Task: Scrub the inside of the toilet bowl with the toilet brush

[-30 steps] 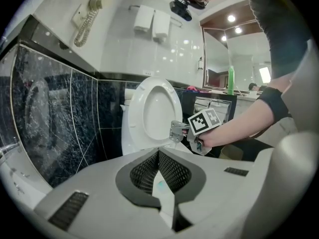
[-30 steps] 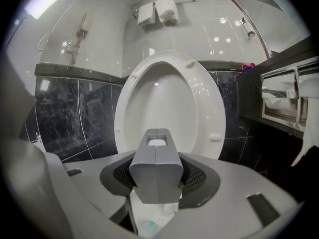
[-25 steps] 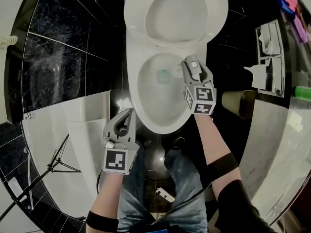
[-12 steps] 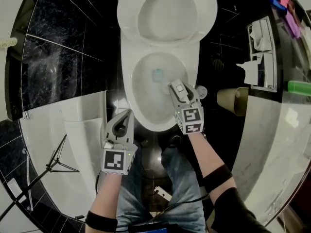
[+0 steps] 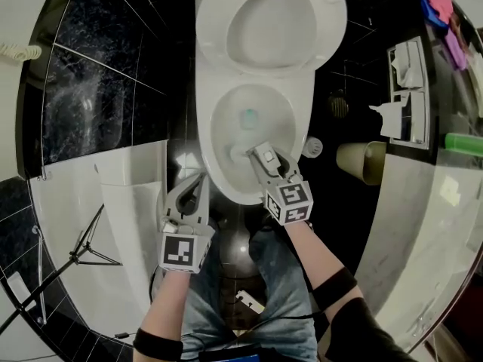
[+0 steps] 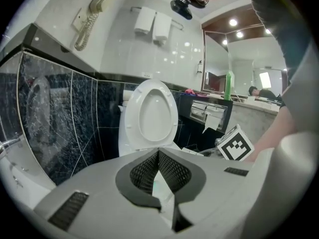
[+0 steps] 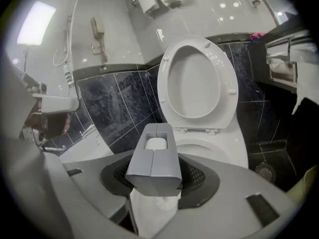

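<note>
The white toilet (image 5: 260,89) has its lid and seat raised, and a teal patch (image 5: 247,117) lies in the water of its bowl. My right gripper (image 5: 258,157) hangs over the front of the bowl, shut on the toilet brush's grey handle (image 7: 154,158). Below the handle a white part of the brush (image 7: 158,204) runs down out of sight, and the brush head is hidden. My left gripper (image 5: 200,181) is shut on nothing, low and to the left of the bowl's front rim. In the left gripper view its pads (image 6: 169,171) meet in front of the toilet (image 6: 149,116).
A paper holder (image 5: 411,89) is on the right wall, with a tan bin (image 5: 362,161) and a floor drain (image 5: 338,105) below it. A tripod (image 5: 83,255) stands at the lower left. The person's legs (image 5: 249,308) stand right before the bowl. Dark tiled walls flank the toilet.
My right gripper has moved with the brush from the bowl's right rim toward its front middle. The left gripper has stayed in place.
</note>
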Available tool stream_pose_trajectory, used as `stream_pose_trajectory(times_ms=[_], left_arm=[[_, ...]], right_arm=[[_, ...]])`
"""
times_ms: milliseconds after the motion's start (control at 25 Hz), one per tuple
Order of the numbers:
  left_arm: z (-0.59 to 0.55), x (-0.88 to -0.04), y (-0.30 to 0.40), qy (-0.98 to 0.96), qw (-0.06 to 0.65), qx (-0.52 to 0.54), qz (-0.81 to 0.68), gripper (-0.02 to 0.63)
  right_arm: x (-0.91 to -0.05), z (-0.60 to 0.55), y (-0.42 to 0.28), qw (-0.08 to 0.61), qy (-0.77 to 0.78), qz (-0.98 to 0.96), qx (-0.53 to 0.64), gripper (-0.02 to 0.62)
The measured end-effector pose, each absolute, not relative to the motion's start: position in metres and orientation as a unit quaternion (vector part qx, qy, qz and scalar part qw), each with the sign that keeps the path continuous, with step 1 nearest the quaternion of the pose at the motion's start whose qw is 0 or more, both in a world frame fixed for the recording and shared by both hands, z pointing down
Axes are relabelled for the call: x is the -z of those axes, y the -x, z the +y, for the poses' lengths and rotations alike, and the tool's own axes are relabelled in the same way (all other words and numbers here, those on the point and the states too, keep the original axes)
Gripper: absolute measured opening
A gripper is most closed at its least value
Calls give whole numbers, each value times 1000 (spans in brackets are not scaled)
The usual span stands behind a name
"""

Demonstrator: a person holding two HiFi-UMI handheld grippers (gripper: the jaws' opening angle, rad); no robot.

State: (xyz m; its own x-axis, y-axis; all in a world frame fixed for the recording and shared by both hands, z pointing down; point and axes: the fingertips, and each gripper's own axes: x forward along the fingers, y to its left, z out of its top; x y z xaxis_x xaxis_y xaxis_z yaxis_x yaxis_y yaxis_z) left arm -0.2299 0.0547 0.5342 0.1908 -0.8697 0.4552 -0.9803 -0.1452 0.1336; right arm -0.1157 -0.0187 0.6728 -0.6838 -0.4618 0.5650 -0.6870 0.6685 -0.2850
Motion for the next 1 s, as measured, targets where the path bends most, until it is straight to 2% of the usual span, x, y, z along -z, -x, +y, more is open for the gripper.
stream_pose_trajectory(times_ms=[240,640,1000], left_arm=[[59,-534,244,-738,207,-132,-628,-8],[67,-547,270,-729,206,-137,-638,-8],[64,-561,270,-727,214,-142,-636,-8]], right_arm=[[-671,-27,149,218,-329,-889,-234,222],[-681,-107,176,188,-385,-878,-216,225],[-685,-168,149,198,-423,-869,-163,227]])
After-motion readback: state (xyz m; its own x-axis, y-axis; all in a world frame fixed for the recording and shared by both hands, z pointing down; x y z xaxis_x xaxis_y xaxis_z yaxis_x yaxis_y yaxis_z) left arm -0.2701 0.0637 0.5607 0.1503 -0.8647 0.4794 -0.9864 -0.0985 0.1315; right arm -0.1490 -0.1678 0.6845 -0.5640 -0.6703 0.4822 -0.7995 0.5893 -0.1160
